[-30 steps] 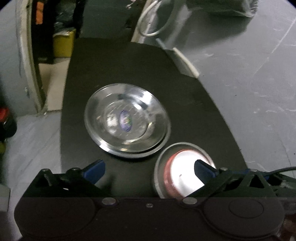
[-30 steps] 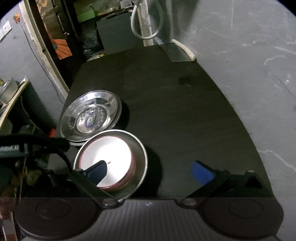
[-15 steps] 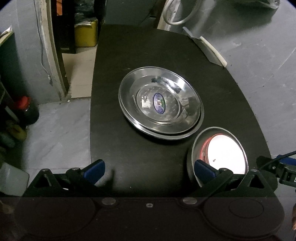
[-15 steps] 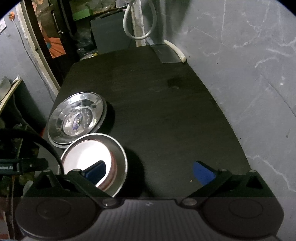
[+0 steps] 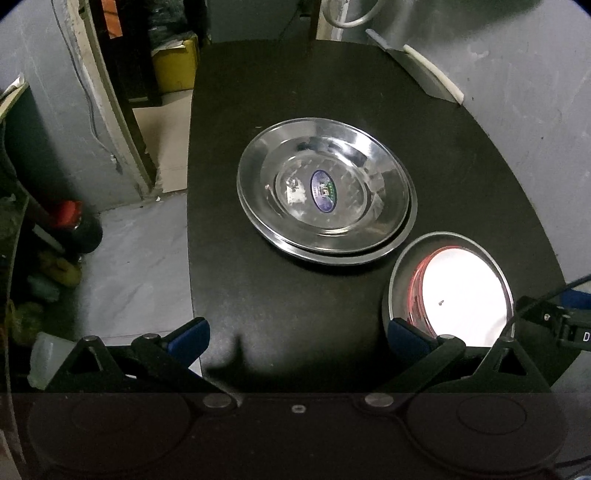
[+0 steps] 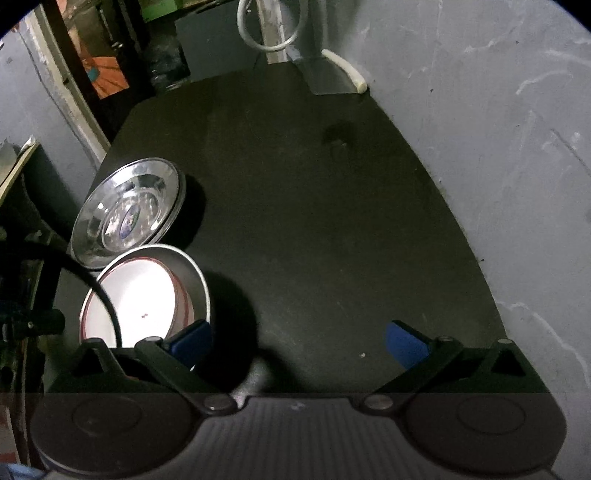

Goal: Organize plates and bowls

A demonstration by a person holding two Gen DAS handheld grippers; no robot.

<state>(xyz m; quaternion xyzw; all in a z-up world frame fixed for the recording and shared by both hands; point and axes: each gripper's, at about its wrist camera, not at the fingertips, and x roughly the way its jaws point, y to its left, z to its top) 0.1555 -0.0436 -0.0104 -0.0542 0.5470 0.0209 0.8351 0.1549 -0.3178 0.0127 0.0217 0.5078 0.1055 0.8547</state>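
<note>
Two stacked steel plates point(image 5: 325, 192) with a blue sticker lie in the middle of the black table point(image 5: 280, 295). To their right stands a steel bowl point(image 5: 402, 269) with a white, red-rimmed bowl point(image 5: 461, 291) nested inside. My left gripper point(image 5: 297, 336) hovers open near the table's front edge, holding nothing; its right finger overlaps the steel bowl's near rim in the view. In the right wrist view the plates point(image 6: 129, 210) and the nested bowls point(image 6: 144, 299) sit at the left. My right gripper point(image 6: 299, 342) is open and empty, its left finger beside the bowl.
A grey wall point(image 6: 498, 166) borders the table on the right. A metal sheet with a white tube point(image 5: 432, 70) lies at the back right corner, with a hose loop point(image 6: 269, 26) behind it. On the floor to the left are a red-capped dark bottle point(image 5: 74, 221) and a yellow box point(image 5: 173, 66).
Both grippers have drawn back from the dishes, the left also rising, so plates and bowls look farther off. The dishes have not moved. Both grippers stay open.
</note>
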